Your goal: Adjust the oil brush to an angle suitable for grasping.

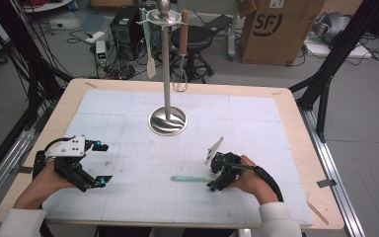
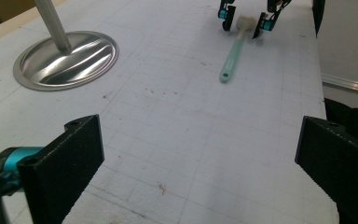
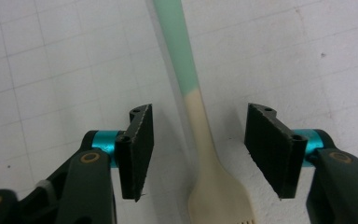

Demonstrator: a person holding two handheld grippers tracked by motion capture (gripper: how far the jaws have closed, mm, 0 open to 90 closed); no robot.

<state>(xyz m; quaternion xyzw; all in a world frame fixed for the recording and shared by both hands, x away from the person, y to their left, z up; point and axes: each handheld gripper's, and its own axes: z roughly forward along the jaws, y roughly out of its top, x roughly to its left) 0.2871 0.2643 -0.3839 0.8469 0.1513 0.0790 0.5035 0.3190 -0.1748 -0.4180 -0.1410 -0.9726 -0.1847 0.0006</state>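
A utensil with a mint-green handle and a cream head (image 1: pixel 190 178) lies flat on the white gridded mat (image 1: pixel 128 123), handle pointing left. My right gripper (image 1: pixel 212 177) is lowered over the head end. In the right gripper view its jaws (image 3: pixel 198 149) stand on either side of the cream neck (image 3: pixel 200 121) with a gap on each side, so it is open. The left gripper view shows the same utensil (image 2: pixel 233 51) far off between those jaws. My left gripper (image 1: pixel 102 164) rests at the mat's left, wide open (image 2: pixel 198 168), with nothing between its fingers.
A steel utensil stand (image 1: pixel 168 121) rises at the mat's far middle, with a pale spatula (image 1: pixel 150 59) and a wooden-handled whisk (image 1: pixel 180 74) hanging from its top. Beyond the wooden table are a stool, a cardboard box (image 1: pixel 276 29) and cables.
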